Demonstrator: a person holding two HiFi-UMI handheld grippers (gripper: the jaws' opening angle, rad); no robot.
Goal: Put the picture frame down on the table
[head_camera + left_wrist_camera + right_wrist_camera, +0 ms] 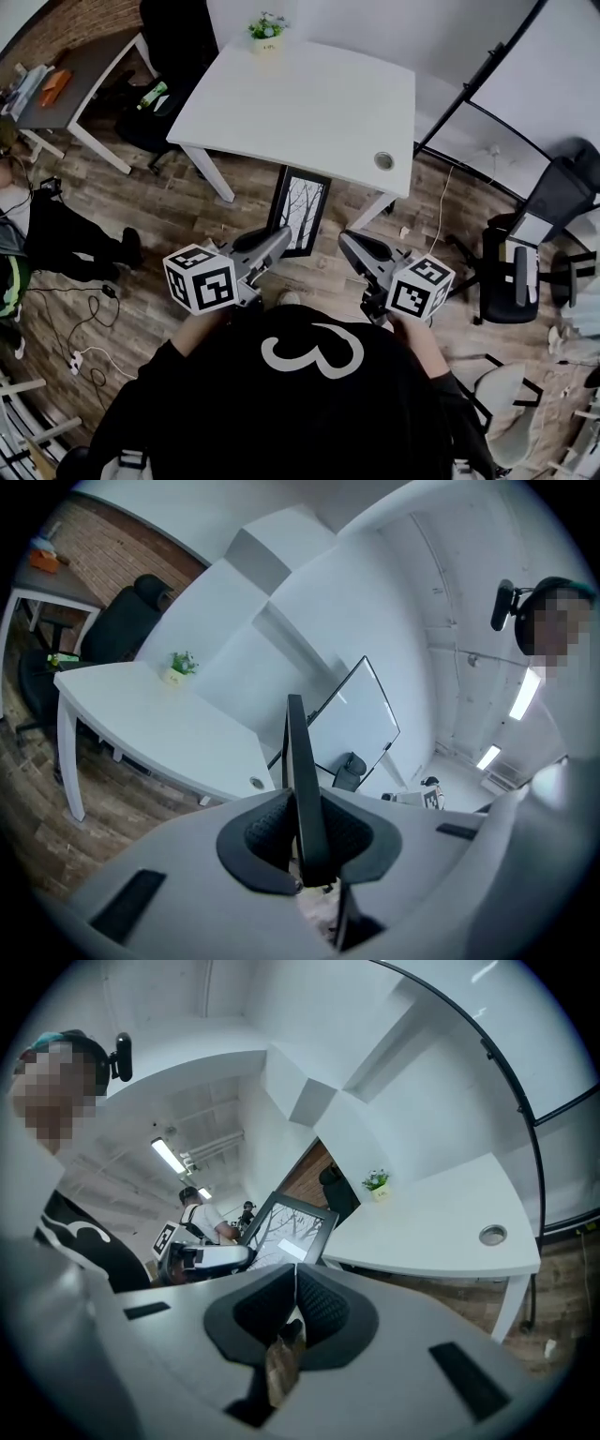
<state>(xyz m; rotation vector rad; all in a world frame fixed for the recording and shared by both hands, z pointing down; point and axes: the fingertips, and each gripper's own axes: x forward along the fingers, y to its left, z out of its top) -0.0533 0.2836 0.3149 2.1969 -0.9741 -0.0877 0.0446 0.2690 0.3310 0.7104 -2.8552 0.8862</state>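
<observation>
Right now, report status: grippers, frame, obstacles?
Left gripper shut on picture frame. Right gripper shut, empty. Frame not yet on table. Potted plant stands at far edge.

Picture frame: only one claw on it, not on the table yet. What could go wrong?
Only the left claw clamps the picture frame, on one thin edge, with the frame upright; it could pivot or slip out. The right claw is shut and empty beside it, so nothing backs up that grip. The frame's top sits close to the near edge of the table and might knock it.
</observation>
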